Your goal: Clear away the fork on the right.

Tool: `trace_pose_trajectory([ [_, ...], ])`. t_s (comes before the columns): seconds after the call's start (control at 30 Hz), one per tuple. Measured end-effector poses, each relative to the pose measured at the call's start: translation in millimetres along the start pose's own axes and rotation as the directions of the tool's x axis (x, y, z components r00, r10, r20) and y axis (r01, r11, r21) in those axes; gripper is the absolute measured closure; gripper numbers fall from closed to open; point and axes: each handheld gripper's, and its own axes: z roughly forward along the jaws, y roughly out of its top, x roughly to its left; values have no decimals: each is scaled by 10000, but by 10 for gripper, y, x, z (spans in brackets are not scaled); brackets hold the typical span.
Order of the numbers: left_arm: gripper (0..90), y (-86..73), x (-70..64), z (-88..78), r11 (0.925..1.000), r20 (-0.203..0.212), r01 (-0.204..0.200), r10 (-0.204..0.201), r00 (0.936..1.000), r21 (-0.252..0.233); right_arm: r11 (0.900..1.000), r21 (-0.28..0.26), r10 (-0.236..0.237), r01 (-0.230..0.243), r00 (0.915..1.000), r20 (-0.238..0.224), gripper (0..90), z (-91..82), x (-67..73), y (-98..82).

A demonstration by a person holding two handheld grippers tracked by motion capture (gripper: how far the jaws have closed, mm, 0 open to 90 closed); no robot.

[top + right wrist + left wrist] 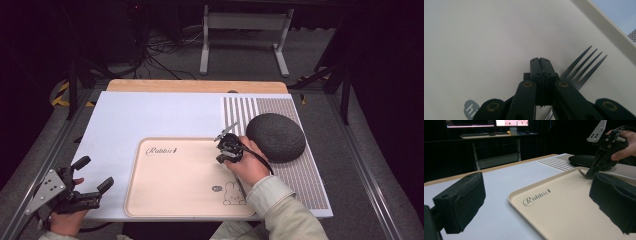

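The desk [150,115] carries a white sheet with a striped and dotted patch at its right side; a strip of wood shows along the far edge. A beige tray [170,185] lies at the near centre, printed with the word "Rabbit" and a small rabbit drawing. A dark round cushion [275,136] rests on the dotted patch, just beside the tray's far right corner. The right tongs [223,141] are pressed together on the handle of a fork [584,68], which lies against the tray surface near that corner. The left tongs [95,175] hover wide apart at the desk's near left edge. Beyond the desk are grey carpet, loose cables, a white frame and, in the left gripper view, lit monitors [486,123].
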Motion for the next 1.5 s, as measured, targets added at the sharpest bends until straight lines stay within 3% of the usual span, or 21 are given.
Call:
trace_pose_trajectory([
  [0.57, 12, 0, -1, 3, 10000, -9, 4, -4, 10000, -10, 9988, 492, 53, -78, 9987, 497, 900, 92, -62, -22],
  [1.5, 13, 0, -4, 4, 10000, -50, -40, 40, 10000, 30, 9926, 425, 1080, -1139, 9866, 1222, 900, -5, -282, -169],
])
